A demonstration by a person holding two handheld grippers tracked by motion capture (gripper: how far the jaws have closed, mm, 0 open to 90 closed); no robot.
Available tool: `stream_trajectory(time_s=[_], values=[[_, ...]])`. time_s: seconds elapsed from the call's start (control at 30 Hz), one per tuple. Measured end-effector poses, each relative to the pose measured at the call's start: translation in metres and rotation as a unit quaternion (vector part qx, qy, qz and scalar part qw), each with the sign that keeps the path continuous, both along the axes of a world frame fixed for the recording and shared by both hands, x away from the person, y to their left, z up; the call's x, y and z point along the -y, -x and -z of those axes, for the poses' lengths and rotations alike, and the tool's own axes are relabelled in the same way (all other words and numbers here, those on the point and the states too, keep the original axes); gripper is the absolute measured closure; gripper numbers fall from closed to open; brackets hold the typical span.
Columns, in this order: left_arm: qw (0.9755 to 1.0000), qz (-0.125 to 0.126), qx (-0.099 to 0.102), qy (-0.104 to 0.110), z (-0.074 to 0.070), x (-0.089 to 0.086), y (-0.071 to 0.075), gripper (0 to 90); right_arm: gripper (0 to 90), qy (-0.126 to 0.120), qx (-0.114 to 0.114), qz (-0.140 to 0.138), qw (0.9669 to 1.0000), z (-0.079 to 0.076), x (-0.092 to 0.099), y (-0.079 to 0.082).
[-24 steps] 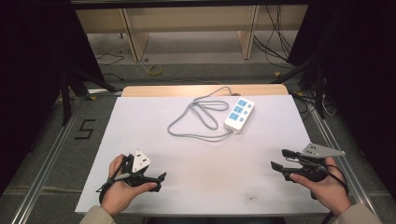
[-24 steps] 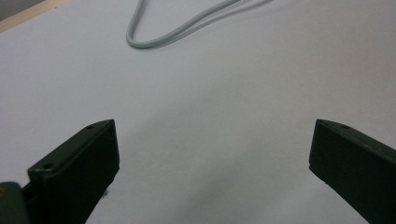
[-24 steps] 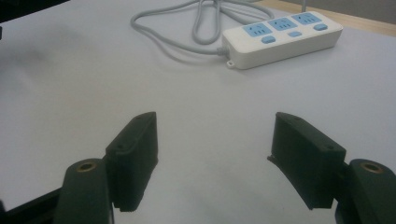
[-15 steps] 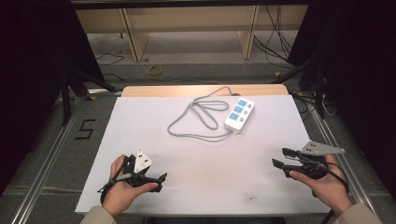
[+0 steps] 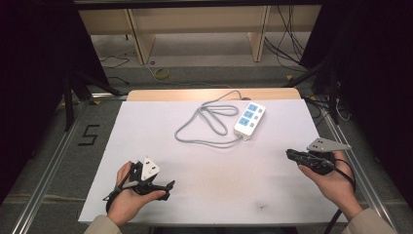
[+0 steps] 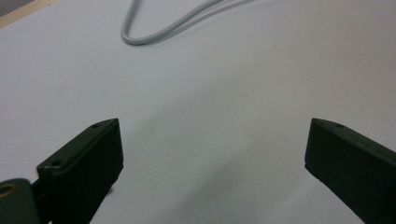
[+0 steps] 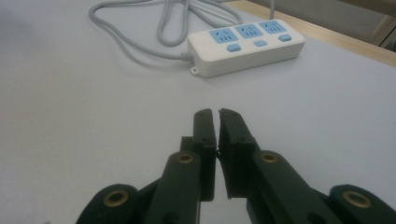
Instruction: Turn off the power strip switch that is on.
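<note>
1. My right gripper (image 7: 215,113) sits low and centre in its own view, jaws pressed together on nothing, aimed at the power strip (image 5: 250,119).
2. My left gripper (image 6: 212,154) has its jaws spread wide, bare table (image 5: 209,195) between them.
3. The strip lies right of centre in the high view; its grey cable (image 5: 207,124) loops to its left.
4. Risk: approaching closed, I would shove the strip rather than grasp it.
5. Risk: the cable loop may snag a jaw; its far end is unclear, probably off the table's back edge.
</note>
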State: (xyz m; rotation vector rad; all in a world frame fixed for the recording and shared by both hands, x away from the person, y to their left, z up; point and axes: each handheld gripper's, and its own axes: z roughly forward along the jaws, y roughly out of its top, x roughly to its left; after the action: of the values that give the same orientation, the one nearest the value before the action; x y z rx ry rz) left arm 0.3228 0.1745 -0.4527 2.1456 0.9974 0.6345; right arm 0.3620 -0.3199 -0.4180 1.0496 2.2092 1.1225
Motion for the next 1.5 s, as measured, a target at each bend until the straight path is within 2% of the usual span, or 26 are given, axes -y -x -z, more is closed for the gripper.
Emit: stream_trajectory(time_s=[0.3,0.53,0.93,1.5], values=[[1.0000,0.003,-0.001,-0.002,0.000,0.000,0.000,4.6,90.0,0.005,0.003,0.013,0.9999,-0.005,-0.005,-0.019],[1.0000,-0.001,0.001,-0.002,0.000,0.000,0.000,4.8,90.0,0.009,-0.003,0.014,0.9999,-0.006,-0.012,-0.033],[1.0000,0.000,0.001,-0.001,0.001,0.000,0.000,5.0,90.0,0.022,-0.010,0.016,0.9996,-0.007,-0.024,-0.068],[1.0000,0.000,0.003,-0.003,0.000,0.000,0.000,5.1,90.0,0.031,-0.016,0.021,0.9992,-0.007,-0.031,-0.089]])
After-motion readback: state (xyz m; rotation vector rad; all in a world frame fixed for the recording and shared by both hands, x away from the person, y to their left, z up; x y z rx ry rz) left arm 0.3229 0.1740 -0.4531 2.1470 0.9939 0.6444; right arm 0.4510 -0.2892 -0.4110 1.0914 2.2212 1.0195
